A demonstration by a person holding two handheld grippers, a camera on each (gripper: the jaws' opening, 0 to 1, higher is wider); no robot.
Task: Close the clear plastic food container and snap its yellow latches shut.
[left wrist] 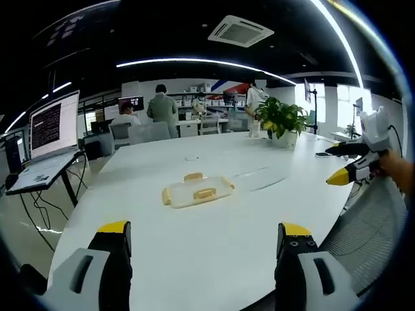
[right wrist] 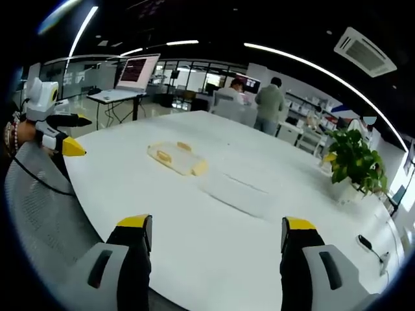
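Clear plastic food container (left wrist: 196, 190) with yellow latches (left wrist: 205, 193) resting on white round bench (left wrist: 214, 246), left gripper (left wrist: 202, 234) and right gripper (right wrist: 218, 228) jaws released, empty, well short of it.

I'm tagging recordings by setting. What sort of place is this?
Most likely an open-plan office or lab: a big white table, a laptop on a stand, a potted plant, people at desks behind, and a ceiling air-conditioning unit.

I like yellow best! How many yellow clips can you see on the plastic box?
3. On the box: one clip at its far edge, one on top, one at its left end. Others may be hidden.
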